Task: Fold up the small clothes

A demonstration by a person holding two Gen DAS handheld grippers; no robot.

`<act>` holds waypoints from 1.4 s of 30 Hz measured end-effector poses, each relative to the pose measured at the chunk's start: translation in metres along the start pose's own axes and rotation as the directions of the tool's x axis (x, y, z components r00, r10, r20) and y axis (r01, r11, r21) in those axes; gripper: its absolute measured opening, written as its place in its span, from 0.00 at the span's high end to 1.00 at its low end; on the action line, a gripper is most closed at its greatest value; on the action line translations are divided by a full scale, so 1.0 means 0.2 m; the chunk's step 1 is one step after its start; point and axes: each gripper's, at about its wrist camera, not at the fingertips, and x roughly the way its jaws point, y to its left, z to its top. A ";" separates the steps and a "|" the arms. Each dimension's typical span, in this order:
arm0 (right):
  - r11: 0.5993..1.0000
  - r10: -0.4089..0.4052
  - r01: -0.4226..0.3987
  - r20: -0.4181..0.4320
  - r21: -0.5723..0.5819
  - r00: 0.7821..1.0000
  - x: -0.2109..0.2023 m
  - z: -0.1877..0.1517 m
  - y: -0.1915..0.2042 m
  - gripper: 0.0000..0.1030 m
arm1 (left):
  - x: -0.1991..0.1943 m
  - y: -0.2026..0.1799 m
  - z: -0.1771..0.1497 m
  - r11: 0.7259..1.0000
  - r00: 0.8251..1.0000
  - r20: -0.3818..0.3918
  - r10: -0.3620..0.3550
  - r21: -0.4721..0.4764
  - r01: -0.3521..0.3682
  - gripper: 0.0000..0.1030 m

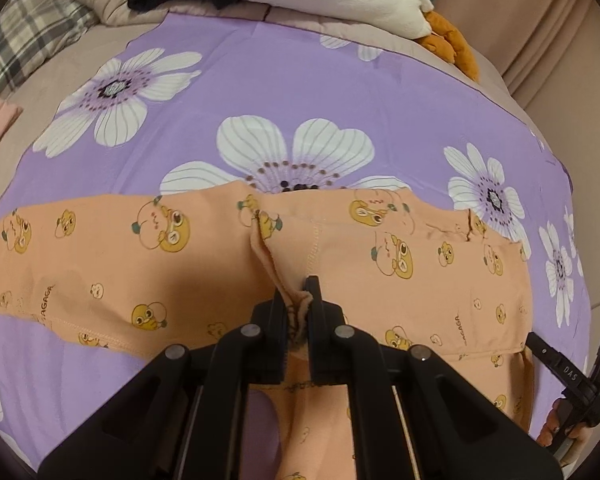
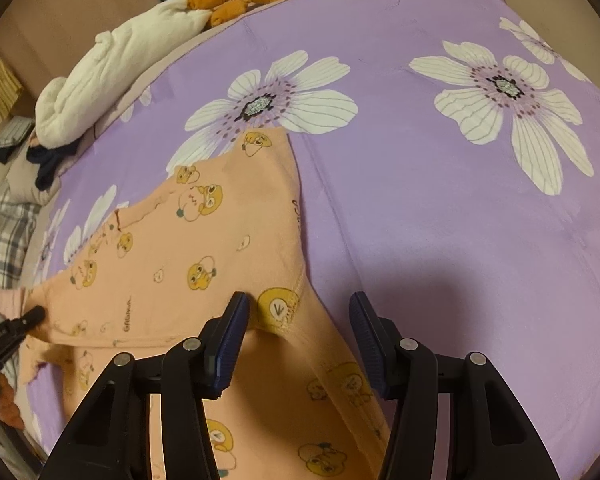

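While left tool (image 1: 298, 298) pinches garment (image 1: 180, 248), right tool (image 2: 298, 312) gapes

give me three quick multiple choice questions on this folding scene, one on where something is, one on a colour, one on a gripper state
1. Where does the orange garment lie?
A. on the purple flowered sheet
B. on a wooden floor
C. in a basket

2. What colour are the right gripper pads?
A. red
B. dark blue
C. white

3. What is the left gripper doing?
A. open above the cloth
B. holding a toy
C. shut on a ridge of the garment

A: purple sheet surrounds the garment.
B: both pads show dark blue.
C: cloth is pinched between its closed fingers.
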 end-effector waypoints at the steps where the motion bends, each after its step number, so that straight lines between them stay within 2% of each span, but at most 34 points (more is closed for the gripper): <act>1: 1.000 0.001 -0.001 -0.005 -0.002 1.000 0.01 0.00 0.00 0.47 | 0.01 0.01 0.00 1.000 1.000 -0.003 0.010 -0.002 -0.011 0.93; 8: 1.000 -0.008 0.008 -0.023 -0.011 1.000 0.04 0.00 0.02 0.48 | 0.07 0.06 -0.04 0.999 0.999 -0.018 0.048 0.018 -0.047 0.93; 9: 1.000 -0.015 0.015 -0.024 -0.015 1.000 0.05 0.01 0.02 0.51 | 0.09 0.06 -0.05 0.998 0.998 -0.024 0.052 0.019 -0.052 0.93; 11: 1.000 -0.025 0.025 -0.024 -0.019 0.999 0.05 0.01 0.02 0.54 | 0.12 0.08 -0.06 0.999 0.998 -0.034 0.051 0.013 -0.051 0.92; 18: 0.998 -0.048 0.047 -0.026 -0.031 0.998 0.07 0.00 0.04 0.54 | 0.16 0.11 -0.07 0.999 0.998 -0.053 0.046 -0.004 -0.046 0.89; 24: 0.998 -0.055 0.054 -0.031 -0.038 0.998 0.07 0.01 0.04 0.54 | 0.18 0.14 -0.09 0.999 0.998 -0.052 0.039 -0.033 -0.041 0.87; 28: 0.997 -0.064 0.062 -0.029 -0.044 0.998 0.08 0.01 0.04 0.54 | 0.18 0.17 -0.11 0.994 0.999 -0.035 0.024 -0.101 -0.028 0.85; 30: 0.997 -0.069 0.068 -0.026 -0.048 0.997 0.08 0.01 0.04 0.54 | 0.16 0.16 -0.12 0.994 0.999 -0.028 0.033 -0.105 -0.036 0.84; 32: 0.997 -0.064 0.063 -0.020 -0.054 0.998 0.07 0.00 0.05 0.54 | 0.12 0.13 -0.13 0.994 0.998 -0.031 0.054 -0.098 -0.056 0.76; 34: 0.997 -0.063 0.062 -0.018 -0.052 0.998 0.06 0.00 0.04 0.54 | 0.08 0.13 -0.15 0.991 0.997 -0.027 0.075 -0.113 -0.078 0.59; 37: 0.998 -0.061 0.060 -0.015 -0.028 0.998 0.03 -0.01 0.03 0.54 | -0.03 0.15 -0.20 0.980 0.997 0.022 0.071 -0.186 -0.066 0.47; 40: 0.998 -0.064 0.065 0.017 -0.025 0.998 -0.05 -0.03 0.03 0.54 | -0.13 0.15 -0.25 0.978 0.998 0.048 0.051 -0.203 -0.040 0.32; 42: 0.998 -0.061 0.062 0.040 -0.026 0.997 -0.11 -0.03 0.03 0.53 | -0.20 0.14 -0.27 0.980 0.996 0.064 0.055 -0.194 -0.042 0.28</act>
